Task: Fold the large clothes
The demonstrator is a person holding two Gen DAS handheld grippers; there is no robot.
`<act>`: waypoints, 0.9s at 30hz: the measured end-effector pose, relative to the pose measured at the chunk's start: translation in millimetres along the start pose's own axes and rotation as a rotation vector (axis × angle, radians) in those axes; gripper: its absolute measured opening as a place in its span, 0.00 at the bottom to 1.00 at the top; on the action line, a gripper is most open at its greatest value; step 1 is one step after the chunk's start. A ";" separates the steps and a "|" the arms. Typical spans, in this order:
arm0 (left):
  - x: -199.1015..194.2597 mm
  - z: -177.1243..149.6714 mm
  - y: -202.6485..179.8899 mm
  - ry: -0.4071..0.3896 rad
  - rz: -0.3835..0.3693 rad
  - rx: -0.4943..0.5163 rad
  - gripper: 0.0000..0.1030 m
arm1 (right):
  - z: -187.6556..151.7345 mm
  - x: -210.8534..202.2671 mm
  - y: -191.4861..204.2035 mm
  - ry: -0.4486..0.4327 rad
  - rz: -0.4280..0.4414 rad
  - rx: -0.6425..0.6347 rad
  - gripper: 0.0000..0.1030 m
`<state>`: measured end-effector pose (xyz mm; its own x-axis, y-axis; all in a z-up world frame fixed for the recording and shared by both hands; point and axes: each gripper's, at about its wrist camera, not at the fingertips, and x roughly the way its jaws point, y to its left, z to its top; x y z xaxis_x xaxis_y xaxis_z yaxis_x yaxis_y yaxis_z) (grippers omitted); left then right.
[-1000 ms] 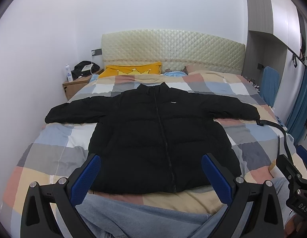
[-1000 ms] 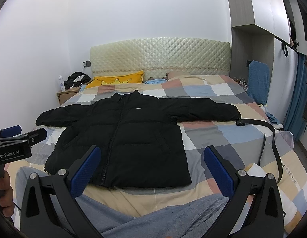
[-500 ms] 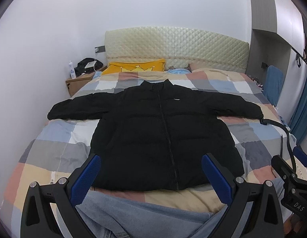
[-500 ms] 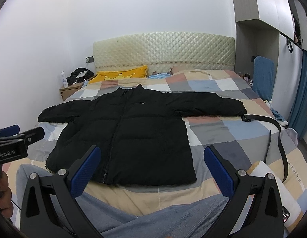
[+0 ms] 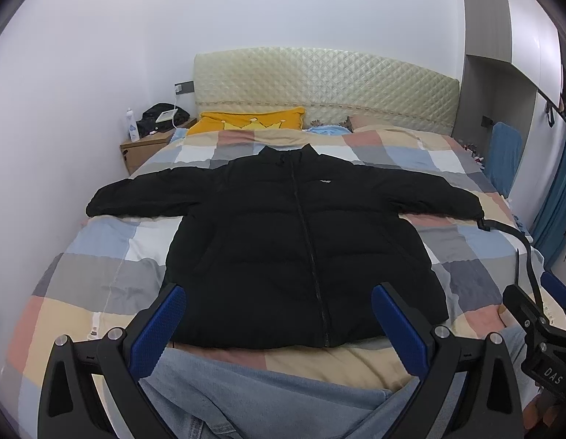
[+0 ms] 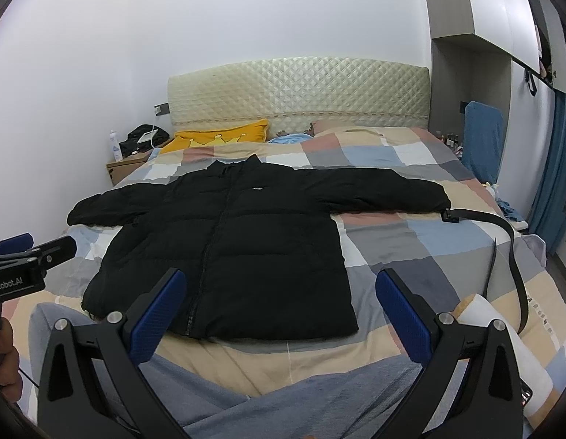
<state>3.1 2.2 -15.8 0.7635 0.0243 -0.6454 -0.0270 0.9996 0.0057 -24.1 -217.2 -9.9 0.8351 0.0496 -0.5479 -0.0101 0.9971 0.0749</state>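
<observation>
A black puffer jacket (image 5: 301,248) lay spread flat, front up and zipped, on a bed (image 5: 100,256) covered in a checked quilt, both sleeves stretched out to the sides. The left tongs (image 5: 279,318) and the right tongs (image 6: 281,309) hovered above the person's denim-clad knees (image 5: 264,395) with jaws spread wide and nothing between them, the jacket's hem just ahead of the blue pads (image 5: 158,325). No fold showed in the garment, so the task appeared to be at its opening step: the approach. The next move would likely call for each pair of tongs to reach forward and outward to a sleeve, pinch the thick padding firmly (puffer fabric slips and springs back) and draw it across the chest. A black belt (image 6: 509,248) trailed beyond the right tongs, touching the right cuff.
</observation>
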 end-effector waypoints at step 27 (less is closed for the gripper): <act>39.6 22.9 6.4 0.010 -0.003 -0.002 1.00 | 21.9 22.7 -30.4 -0.018 -0.021 0.033 1.00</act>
<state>47.9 9.8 -23.9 0.7570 0.0207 -0.6531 -0.0255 0.9997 0.0021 7.2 -247.6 -6.4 0.8445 0.0271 -0.5349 0.0257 0.9955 0.0911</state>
